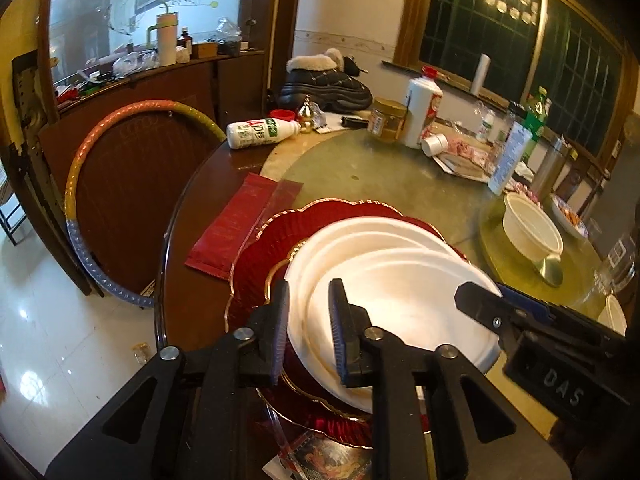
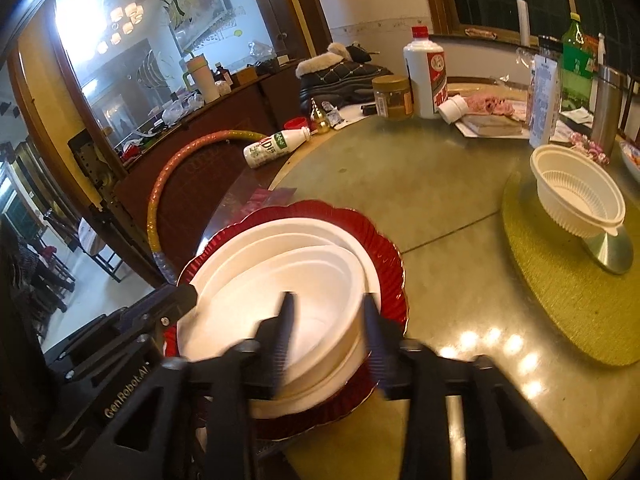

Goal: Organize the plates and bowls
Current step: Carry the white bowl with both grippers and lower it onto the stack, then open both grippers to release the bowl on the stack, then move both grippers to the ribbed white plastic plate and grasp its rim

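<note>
Two white paper plates lie stacked on a red scalloped charger [image 1: 256,264] [image 2: 386,256] at the near edge of the round table. The smaller top plate [image 1: 404,296] [image 2: 316,276] sits off-centre on the larger one [image 1: 360,232] [image 2: 280,232]. My left gripper [image 1: 311,286] straddles the stack's left rim with its jaws a little apart, pads clear of the rim. My right gripper [image 2: 329,298] straddles the right rim, jaws wider, gripping nothing. Each gripper shows at the other view's edge. A white ribbed bowl [image 1: 532,232] [image 2: 580,196] stands on a metal stand to the right.
A green round mat [image 2: 560,280] lies under the bowl's stand. A red packet [image 1: 228,232] lies left of the charger. A fallen milk bottle [image 1: 260,132], a jar [image 1: 388,120], a white liquor bottle [image 1: 420,116] and other clutter fill the far side. A hoop [image 1: 80,184] leans left.
</note>
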